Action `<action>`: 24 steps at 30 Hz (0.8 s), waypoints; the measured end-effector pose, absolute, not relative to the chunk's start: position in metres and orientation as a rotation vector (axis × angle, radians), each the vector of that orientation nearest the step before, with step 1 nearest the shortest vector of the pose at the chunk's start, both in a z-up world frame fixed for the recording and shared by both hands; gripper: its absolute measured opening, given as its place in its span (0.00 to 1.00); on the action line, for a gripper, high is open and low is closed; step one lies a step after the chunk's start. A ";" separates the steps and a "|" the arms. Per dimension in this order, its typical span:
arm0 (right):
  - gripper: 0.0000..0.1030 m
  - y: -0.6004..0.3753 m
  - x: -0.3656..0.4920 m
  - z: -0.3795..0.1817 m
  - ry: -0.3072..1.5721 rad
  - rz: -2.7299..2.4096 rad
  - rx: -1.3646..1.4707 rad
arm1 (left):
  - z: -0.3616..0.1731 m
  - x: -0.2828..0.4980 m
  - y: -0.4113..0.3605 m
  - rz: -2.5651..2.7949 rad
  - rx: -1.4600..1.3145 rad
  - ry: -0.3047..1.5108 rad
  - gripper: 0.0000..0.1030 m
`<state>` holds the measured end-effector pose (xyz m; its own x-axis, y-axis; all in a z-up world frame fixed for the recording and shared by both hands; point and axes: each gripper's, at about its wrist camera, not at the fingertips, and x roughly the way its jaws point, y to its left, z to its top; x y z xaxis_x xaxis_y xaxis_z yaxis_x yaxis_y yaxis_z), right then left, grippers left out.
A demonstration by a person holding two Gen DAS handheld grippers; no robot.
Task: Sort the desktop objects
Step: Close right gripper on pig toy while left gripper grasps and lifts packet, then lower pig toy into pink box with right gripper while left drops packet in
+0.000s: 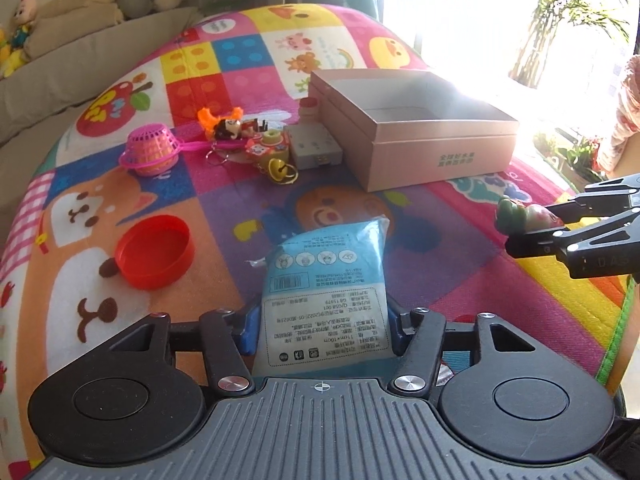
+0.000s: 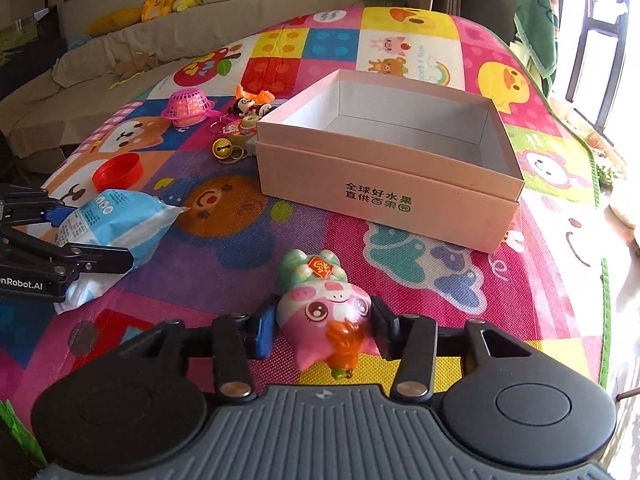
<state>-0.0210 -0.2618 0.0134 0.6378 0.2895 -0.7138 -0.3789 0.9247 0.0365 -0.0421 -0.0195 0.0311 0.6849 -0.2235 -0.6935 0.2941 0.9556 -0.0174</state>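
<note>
- Left gripper (image 1: 320,328) is clamped on a blue packet (image 1: 324,280); right gripper (image 2: 322,326) is clamped on a pig toy (image 2: 326,300)
- The box (image 2: 384,196) sits ahead of both, looking empty (sorting seems barely begun)
- Next: carry each over the rim, then release

hidden: grey block (image 2: 251,147) behind box (image 2: 384,184) | packet (image 1: 324,292) print unreadable

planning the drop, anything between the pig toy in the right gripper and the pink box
Nothing: in the right wrist view only bare play mat lies between the pig toy and the pink box.
</note>
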 end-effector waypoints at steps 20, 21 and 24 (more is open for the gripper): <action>0.57 -0.302 0.080 0.074 0.517 0.190 -0.065 | 0.117 0.103 -0.096 -0.365 -0.024 0.563 0.86; 0.60 -0.306 0.077 0.068 0.518 0.195 -0.054 | 0.107 0.093 -0.086 -0.348 -0.018 0.567 0.87; 0.62 -0.317 0.075 0.059 0.514 0.167 -0.023 | 0.080 0.062 -0.069 -0.301 0.030 0.572 0.88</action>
<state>0.0753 -0.3171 0.0591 0.8573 0.1530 -0.4916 -0.1647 0.9861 0.0197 0.0617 -0.0687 0.0800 0.7982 -0.2719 -0.5375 0.2884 0.9559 -0.0553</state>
